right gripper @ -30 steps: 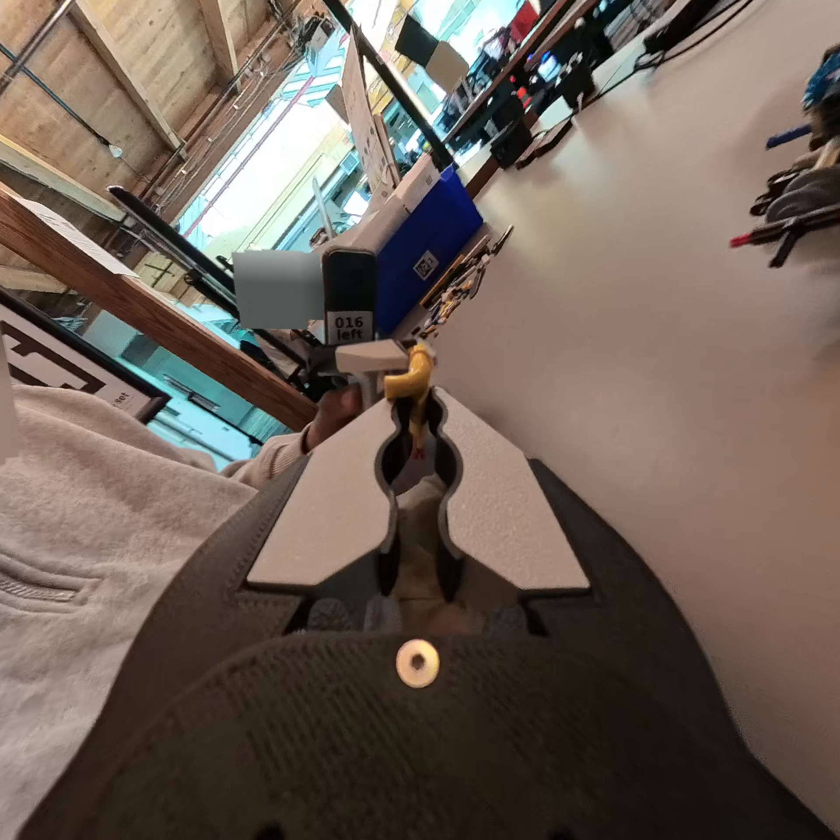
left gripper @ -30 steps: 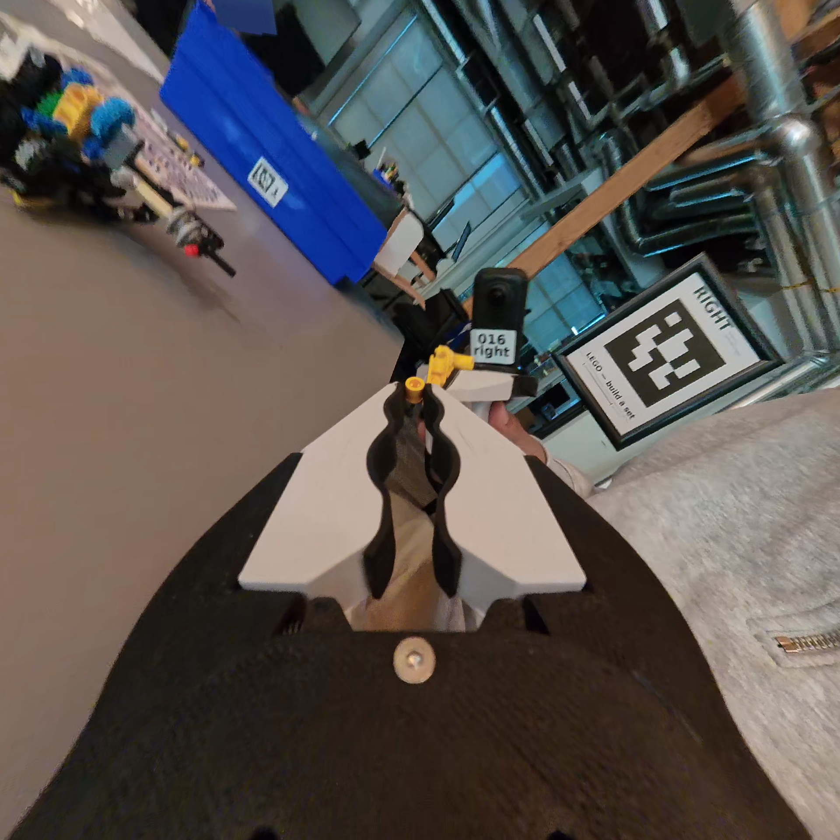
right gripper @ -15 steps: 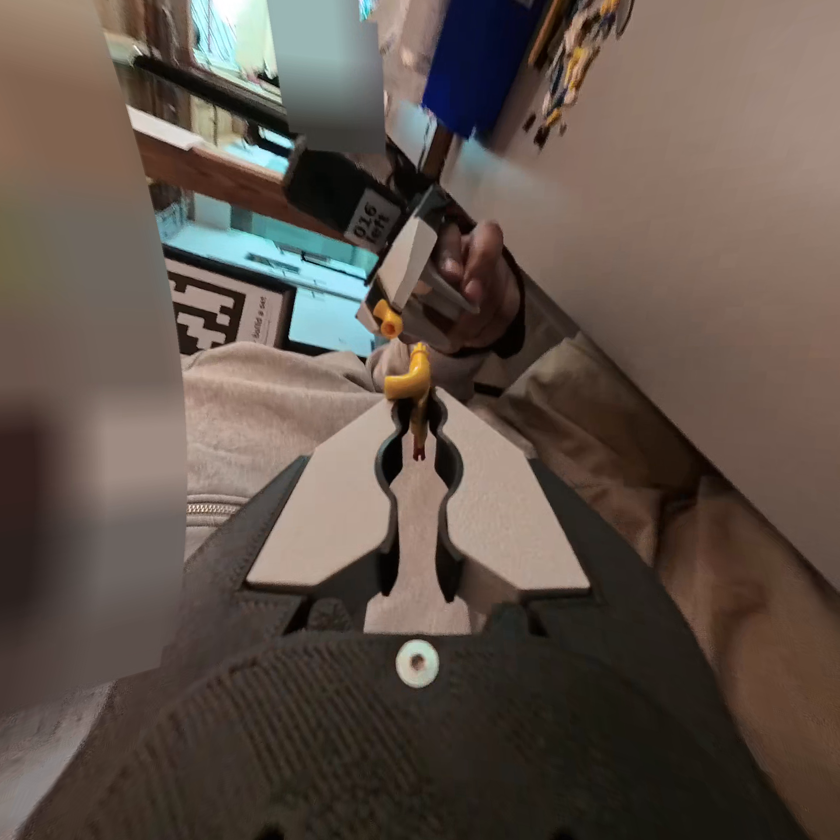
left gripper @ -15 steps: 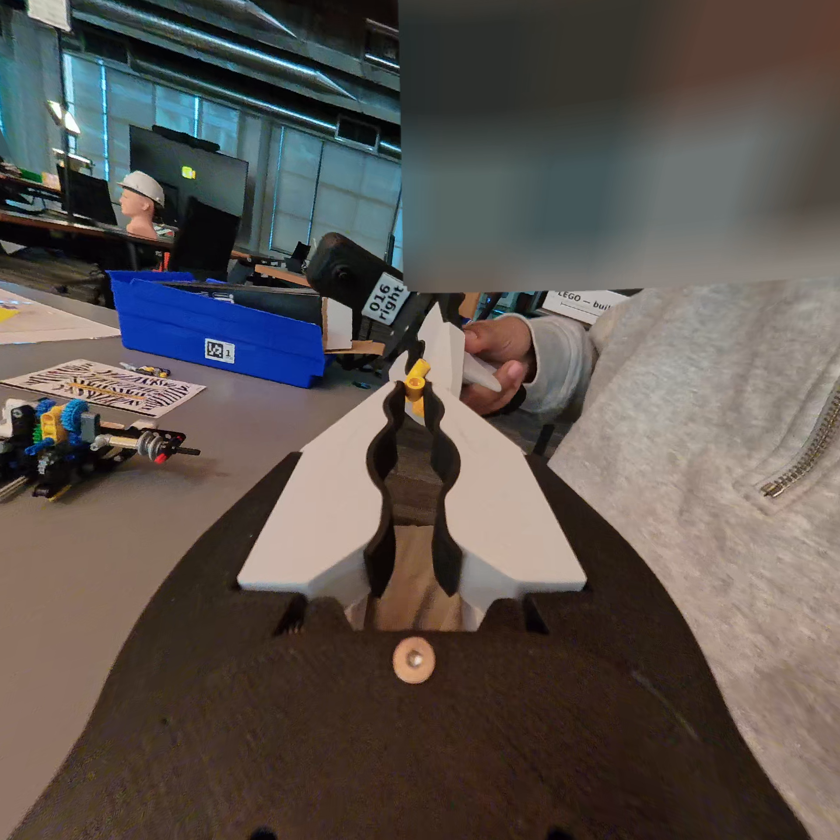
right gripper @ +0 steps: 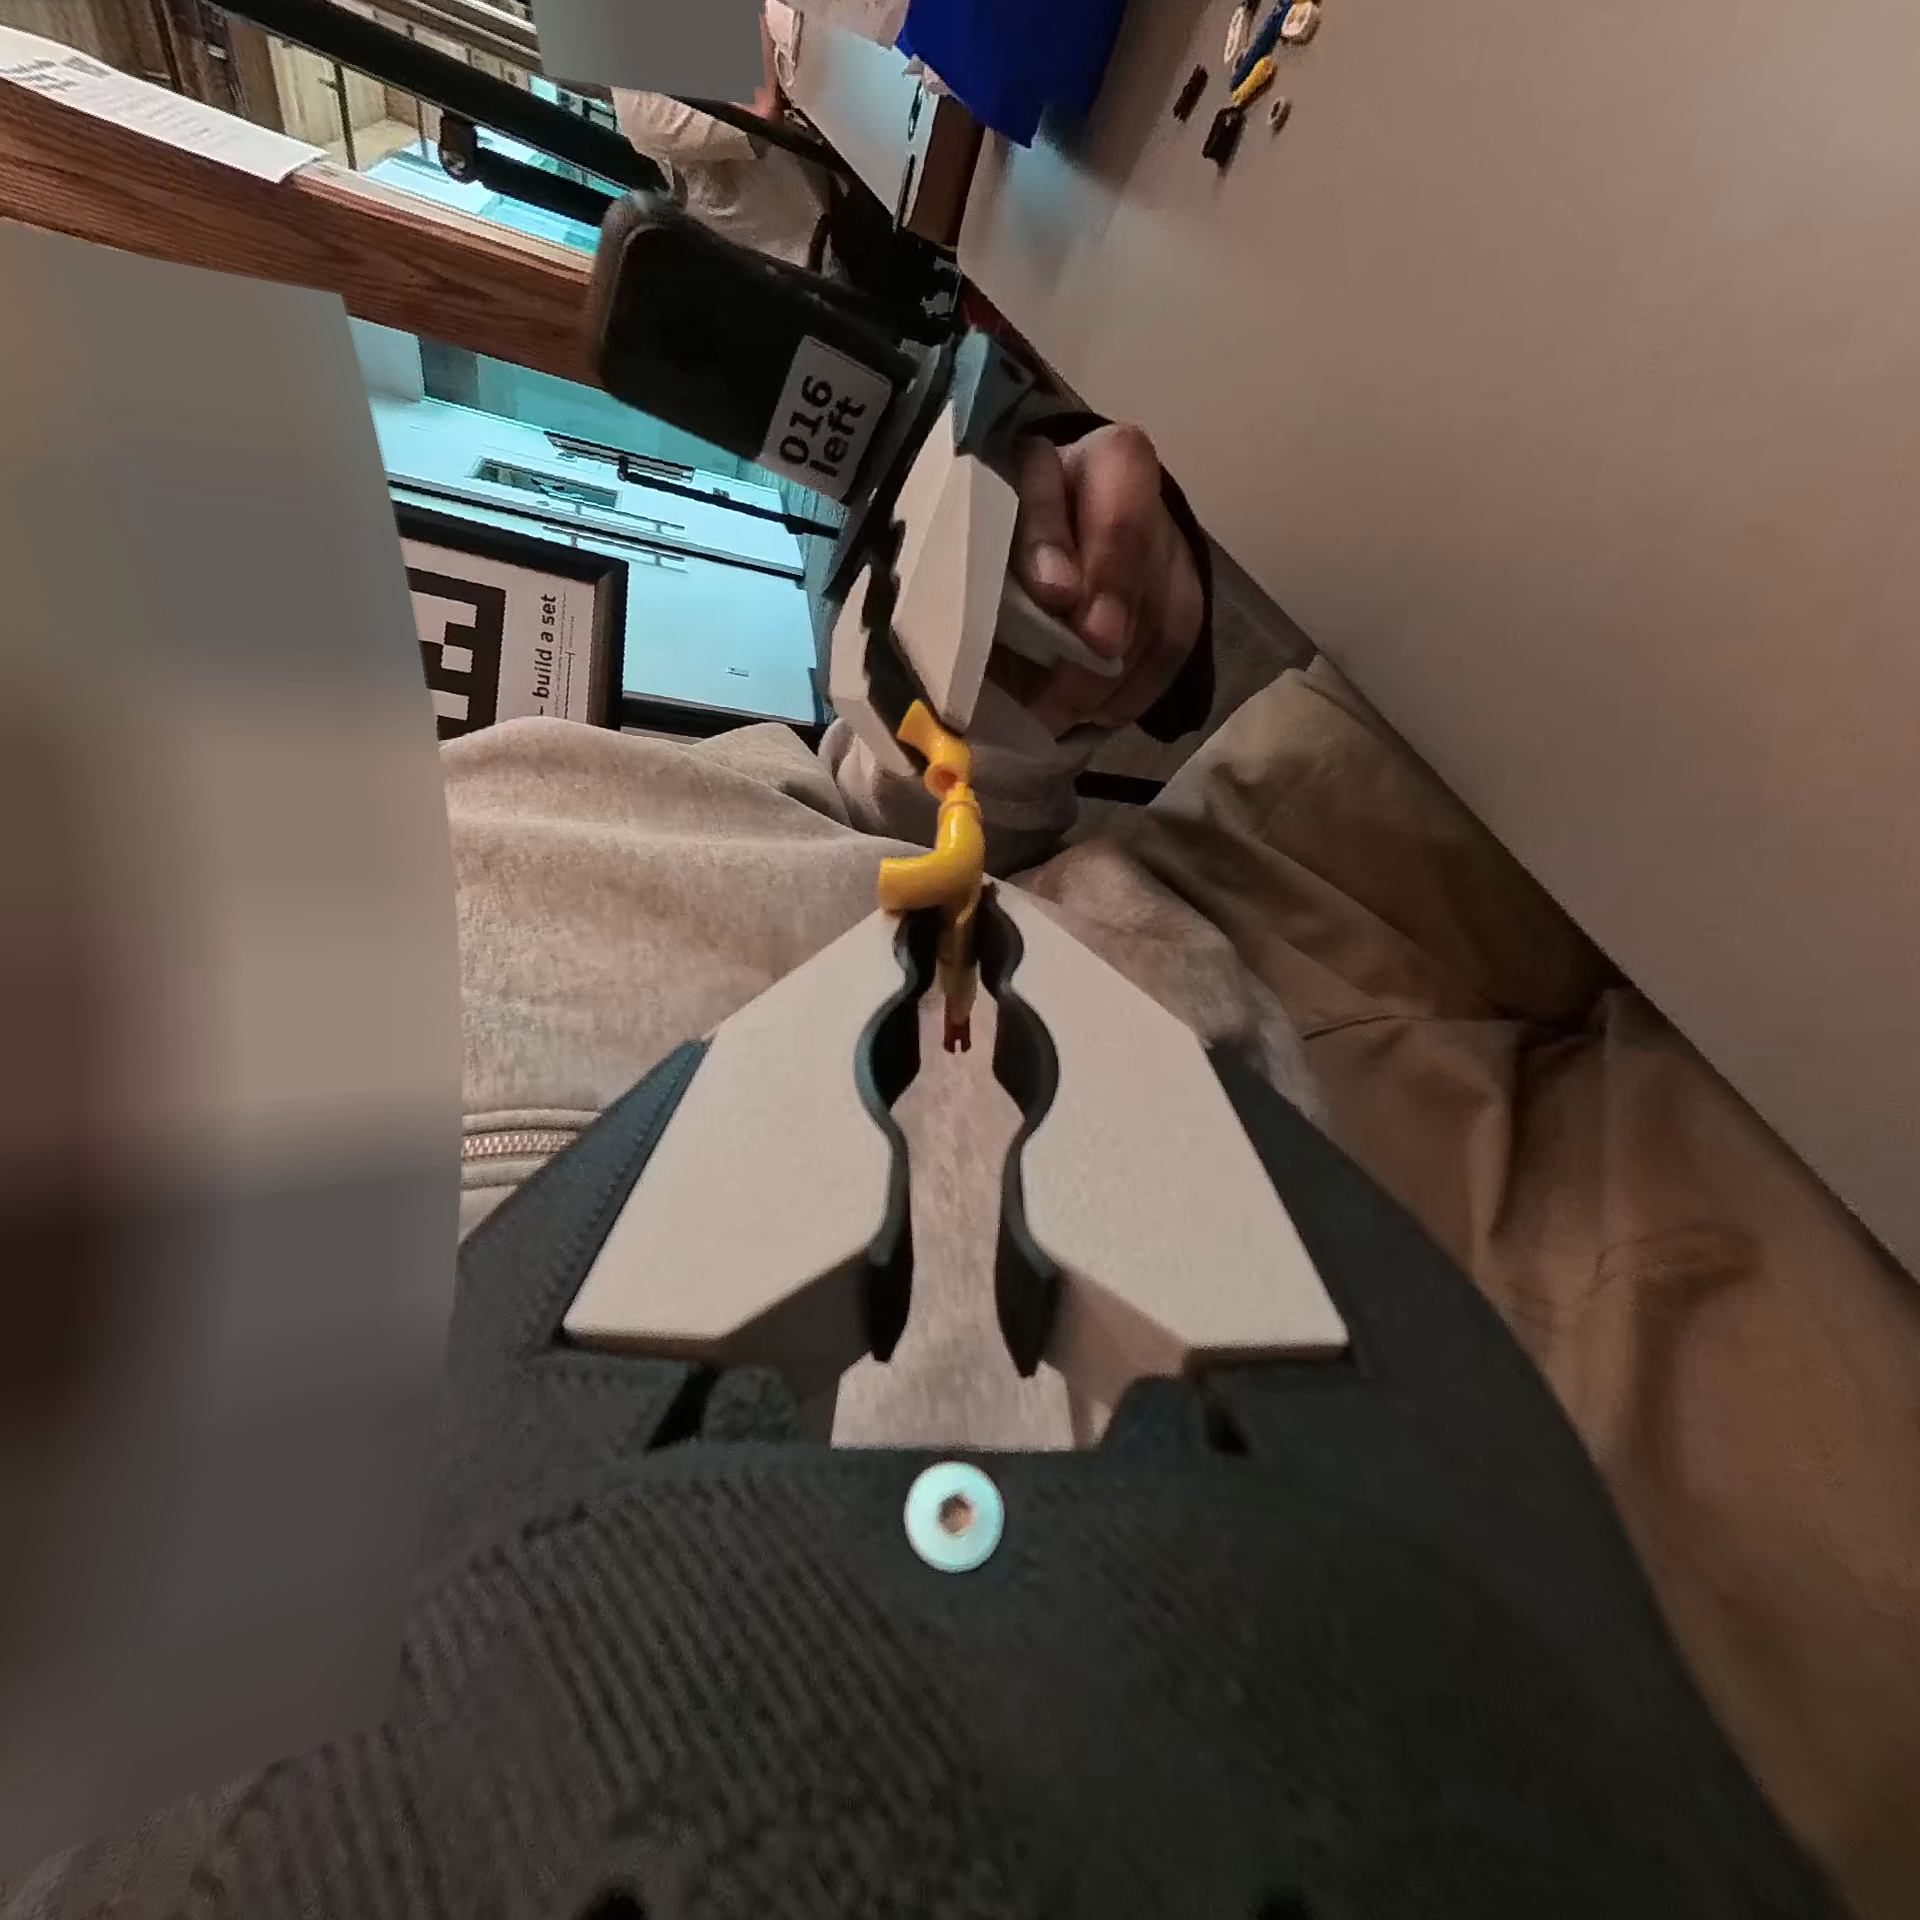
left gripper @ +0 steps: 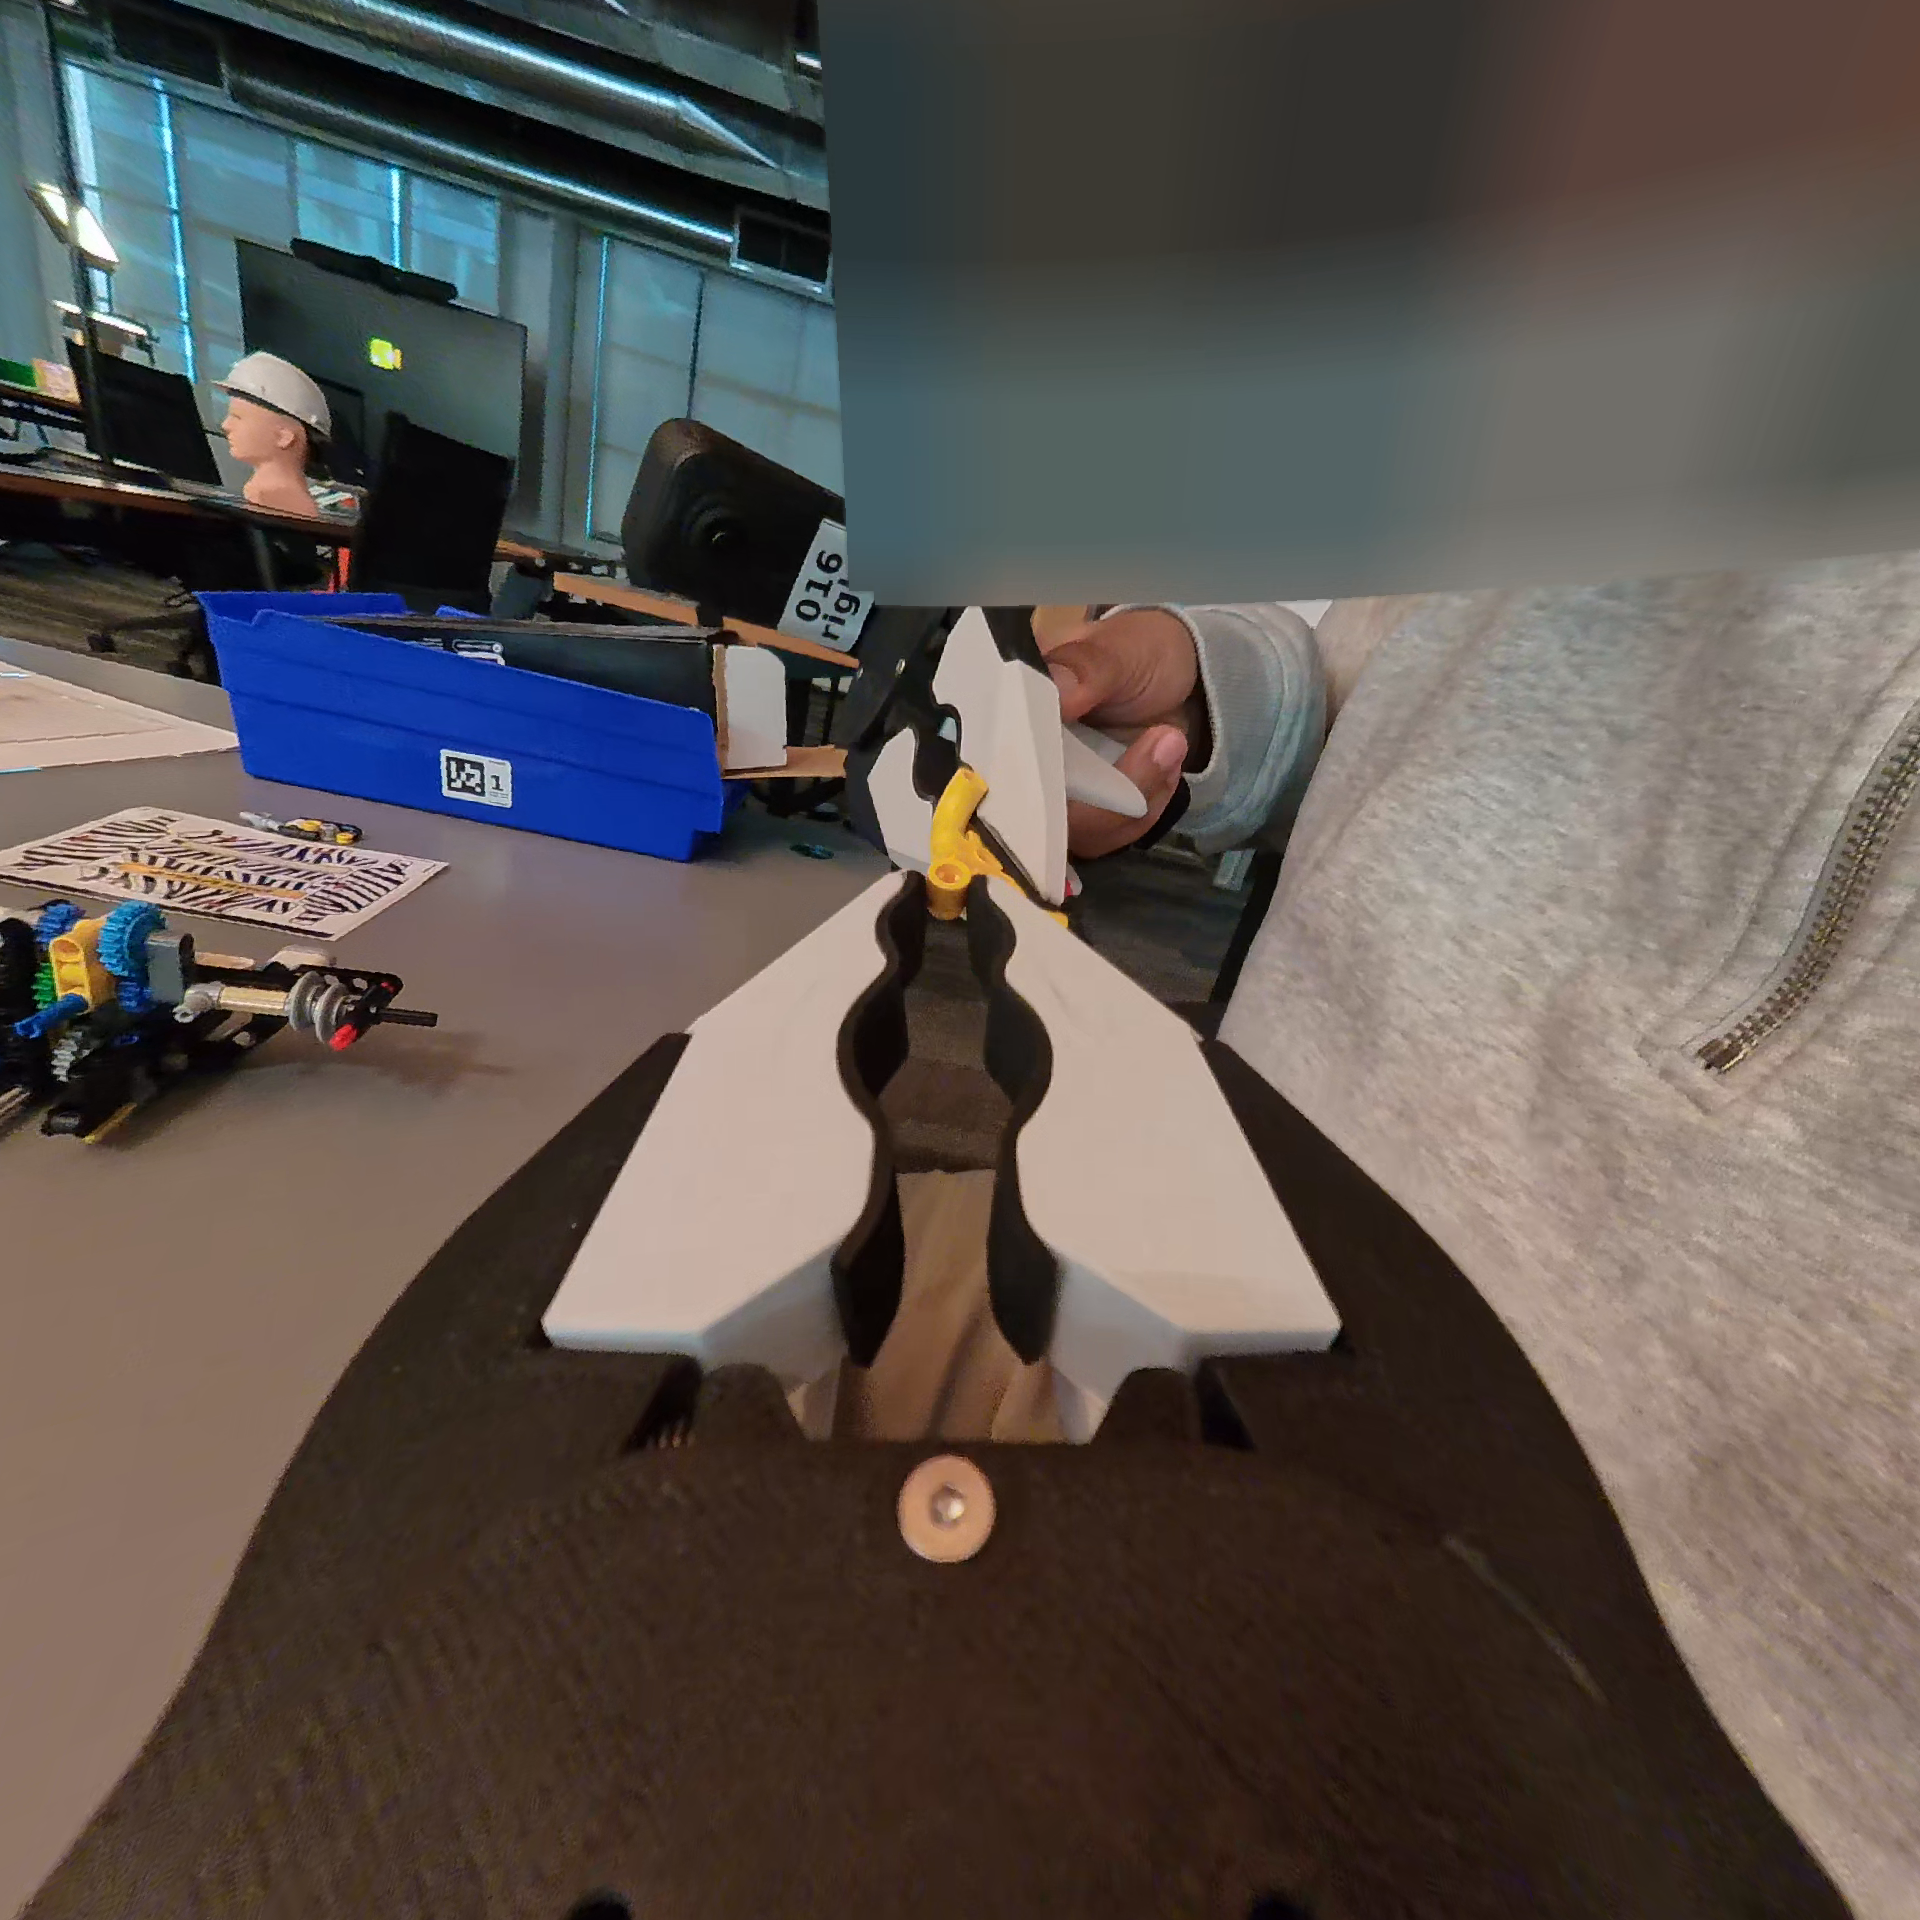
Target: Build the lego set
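My left gripper (left gripper: 945, 902) is shut on a small yellow lego piece (left gripper: 948, 879) at its tips. My right gripper (right gripper: 951, 916) is shut on a yellow curved lego connector (right gripper: 935, 868) with a thin axle running back between the fingers. Both are held in the air in front of a person's grey hoodie, tip to tip. In the right wrist view the left gripper (right gripper: 916, 717) shows its small yellow piece (right gripper: 923, 736) touching the connector's end. In the left wrist view the right gripper (left gripper: 951, 805) shows just beyond my tips. The partly built lego model (left gripper: 156, 1003) lies on the grey table (left gripper: 312, 1247) at the left.
A blue bin (left gripper: 468, 717) stands at the back of the table. A striped printed sheet (left gripper: 208, 873) lies in front of it with small loose parts. More loose parts (right gripper: 1242, 78) lie on the table in the right wrist view. The person's torso and lap are close behind the grippers. Less than 4 cm separates the two grippers' tips. Both grippers' tips are roughly 25 cm from the partly built lego model (left gripper: 156, 1003).
The two grippers have come closer together, and the two yellow pieces, apart half a second ago, now touch end to end. Both stay shut on their pieces.
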`<state>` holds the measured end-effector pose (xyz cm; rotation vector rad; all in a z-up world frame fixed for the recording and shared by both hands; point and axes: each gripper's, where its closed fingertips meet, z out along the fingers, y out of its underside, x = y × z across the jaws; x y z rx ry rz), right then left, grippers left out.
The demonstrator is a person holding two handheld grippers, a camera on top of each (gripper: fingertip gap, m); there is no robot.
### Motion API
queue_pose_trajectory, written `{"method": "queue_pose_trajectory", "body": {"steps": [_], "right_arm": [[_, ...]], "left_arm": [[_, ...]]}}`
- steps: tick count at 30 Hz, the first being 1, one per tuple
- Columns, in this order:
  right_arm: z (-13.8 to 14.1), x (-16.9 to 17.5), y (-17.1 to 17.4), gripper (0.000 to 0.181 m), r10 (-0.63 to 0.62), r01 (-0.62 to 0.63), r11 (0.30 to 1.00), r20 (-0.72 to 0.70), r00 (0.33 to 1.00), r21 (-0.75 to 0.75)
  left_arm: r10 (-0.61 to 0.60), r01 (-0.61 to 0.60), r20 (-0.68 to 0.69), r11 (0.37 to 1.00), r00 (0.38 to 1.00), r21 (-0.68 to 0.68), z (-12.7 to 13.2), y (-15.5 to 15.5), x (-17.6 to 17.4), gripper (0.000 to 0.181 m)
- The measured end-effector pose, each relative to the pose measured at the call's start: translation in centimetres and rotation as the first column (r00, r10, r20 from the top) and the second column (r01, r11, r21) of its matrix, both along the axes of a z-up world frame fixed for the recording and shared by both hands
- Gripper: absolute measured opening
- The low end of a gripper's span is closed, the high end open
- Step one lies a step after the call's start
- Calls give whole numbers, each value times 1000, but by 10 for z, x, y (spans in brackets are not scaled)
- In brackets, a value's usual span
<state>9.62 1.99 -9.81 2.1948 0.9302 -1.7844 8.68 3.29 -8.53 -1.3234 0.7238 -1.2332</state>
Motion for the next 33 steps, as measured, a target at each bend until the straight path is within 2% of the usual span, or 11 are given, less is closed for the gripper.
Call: {"method": "queue_pose_trajectory", "body": {"steps": [5, 19, 29, 33], "right_arm": [[-5, 3, 0, 6, 6, -5, 1000, 22, 1000, -8], [-7, 3, 0, 6, -6, 5, 999, -13, 1000, -52], [-9, 7, -1, 5, 31, -32, 999, -14, 999, -29], [-7, 5, 0, 5, 8, -12, 997, -51, 999, -77]], "left_arm": [[25, -22, -85, 999, 996, 35, -7, 0, 5, 5], [119, -99, -162, 987, 980, 127, -7, 1, 7, 5], [107, -93, -132, 990, 986, 102, -8, 1, 10, 5], [117, -108, -108, 990, 987, 94, -7, 3, 9, 5]]}}
